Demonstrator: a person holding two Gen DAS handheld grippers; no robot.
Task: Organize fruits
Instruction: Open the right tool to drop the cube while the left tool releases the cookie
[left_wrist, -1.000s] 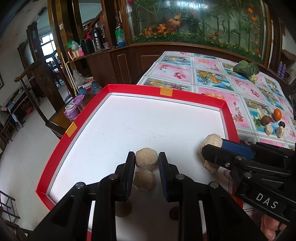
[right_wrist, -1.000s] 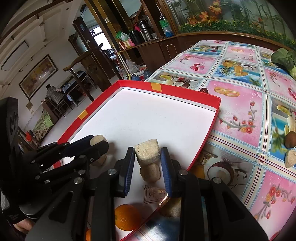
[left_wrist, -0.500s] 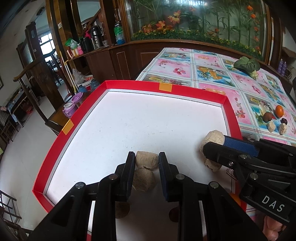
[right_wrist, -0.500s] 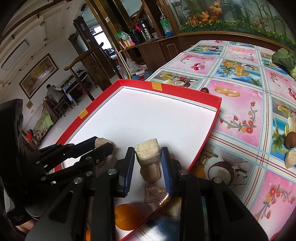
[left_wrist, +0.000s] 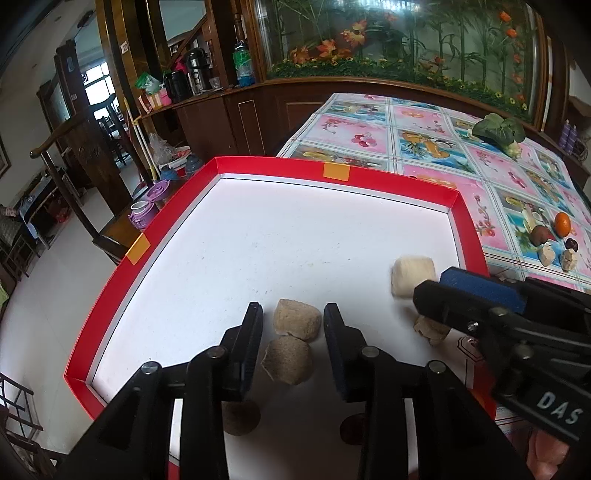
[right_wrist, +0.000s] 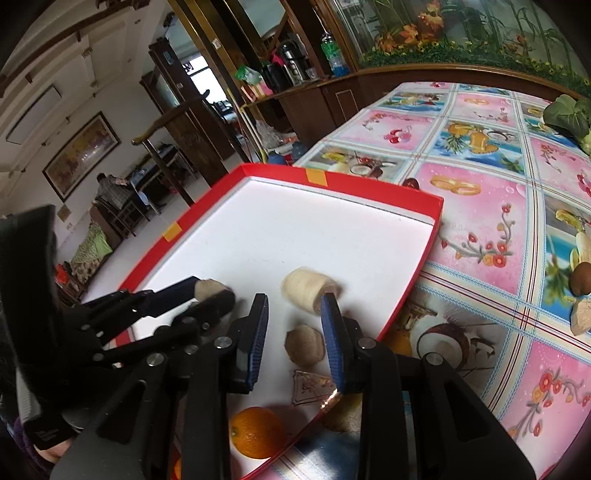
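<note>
A white tray with a red rim (left_wrist: 373, 176) (right_wrist: 373, 186) lies on the flowered tablecloth. In the left wrist view my left gripper (left_wrist: 293, 328) is open around a tan chunk (left_wrist: 297, 323) that lies on the tray, with a second tan chunk (left_wrist: 286, 360) just behind it. In the right wrist view my right gripper (right_wrist: 293, 317) is open. A pale chunk (right_wrist: 308, 288) lies blurred on the tray at its fingertips, and a brown piece (right_wrist: 304, 345) sits between the fingers. An orange (right_wrist: 256, 432) rests in the tray's near corner.
Loose fruit lies on the tablecloth to the right: an orange (left_wrist: 563, 223), a brown fruit (left_wrist: 541, 234) and pale chunks (left_wrist: 546, 254). A green leafy vegetable (left_wrist: 498, 131) sits at the far end. Wooden cabinets and chairs stand to the left of the table.
Both grippers lowered to the tray and let go. The tan chunk now rests between the left fingers; the pale chunk dropped out of the right fingers and tipped forward.
</note>
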